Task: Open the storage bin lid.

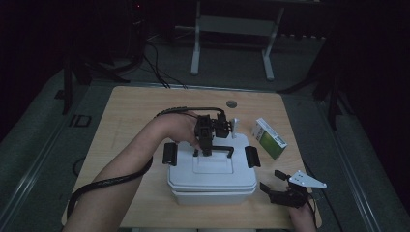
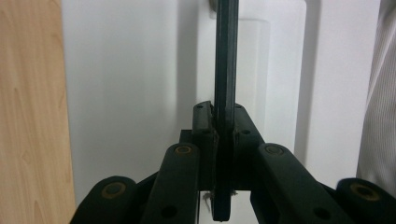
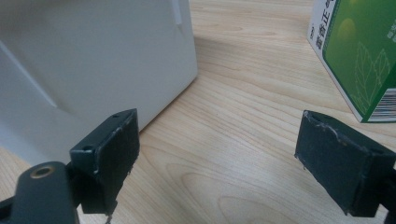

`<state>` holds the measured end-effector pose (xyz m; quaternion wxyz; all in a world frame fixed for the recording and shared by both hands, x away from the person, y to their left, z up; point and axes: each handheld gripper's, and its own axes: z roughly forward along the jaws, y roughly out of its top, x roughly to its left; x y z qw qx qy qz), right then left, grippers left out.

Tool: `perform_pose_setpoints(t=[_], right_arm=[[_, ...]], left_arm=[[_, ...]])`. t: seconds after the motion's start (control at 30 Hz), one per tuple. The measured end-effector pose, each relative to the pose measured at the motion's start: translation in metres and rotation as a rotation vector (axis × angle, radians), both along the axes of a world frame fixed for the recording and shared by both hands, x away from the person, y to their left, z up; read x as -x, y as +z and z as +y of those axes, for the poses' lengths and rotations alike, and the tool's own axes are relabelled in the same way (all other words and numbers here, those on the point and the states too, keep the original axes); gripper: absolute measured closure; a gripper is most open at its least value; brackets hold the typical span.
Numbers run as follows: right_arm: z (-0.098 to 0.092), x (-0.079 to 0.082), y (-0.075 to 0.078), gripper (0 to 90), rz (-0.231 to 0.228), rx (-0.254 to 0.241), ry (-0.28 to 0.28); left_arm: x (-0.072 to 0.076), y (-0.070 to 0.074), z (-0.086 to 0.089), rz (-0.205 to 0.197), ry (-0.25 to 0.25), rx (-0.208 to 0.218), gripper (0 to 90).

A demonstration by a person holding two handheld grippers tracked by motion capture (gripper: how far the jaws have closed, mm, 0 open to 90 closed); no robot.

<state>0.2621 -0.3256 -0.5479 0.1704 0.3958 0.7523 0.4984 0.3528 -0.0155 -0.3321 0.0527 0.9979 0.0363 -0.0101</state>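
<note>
The box's black handle (image 2: 226, 70) sits clamped between the left gripper's (image 2: 223, 122) fingers

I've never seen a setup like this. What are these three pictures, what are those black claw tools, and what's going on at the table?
A person holds a hand-operated gripper in each hand. One picture looks down from above the wooden table; the other two come from cameras riding on each gripper. The left gripper has its fingers shut on the black handle of a white lidded box. The right gripper is open and holds nothing, beside the box. A green and white carton lies nearby.
</note>
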Motion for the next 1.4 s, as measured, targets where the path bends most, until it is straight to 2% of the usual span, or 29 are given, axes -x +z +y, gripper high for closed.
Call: perform_pose_setpoints(t=[0.13, 0.37, 0.6, 0.87, 1.2, 1.4], right_arm=[[-0.001, -0.001, 0.0, 13.9, 0.006, -0.006, -0.002], [0.0, 0.0, 0.0, 13.9, 0.007, -0.002, -0.004], [0.001, 0.0, 0.0, 13.9, 0.006, 0.003, -0.005], [0.002, 0.0, 0.0, 13.9, 0.005, 0.01, -0.005], [0.003, -0.001, 0.0, 13.9, 0.007, 0.015, -0.007], [0.004, -0.001, 0.0, 13.9, 0.01, 0.02, -0.009]], left_arm=[[0.001, 0.006, 0.006, -0.018, 0.016, 0.024, 83.7], [0.001, 0.015, 0.022, -0.036, 0.03, 0.04, 83.7], [0.001, 0.019, 0.042, -0.043, 0.065, 0.042, 83.8], [0.005, 0.021, 0.079, -0.048, 0.126, 0.052, 83.7], [0.009, 0.019, 0.123, -0.057, 0.206, 0.088, 83.8], [0.013, 0.019, 0.15, -0.058, 0.252, 0.091, 83.8]])
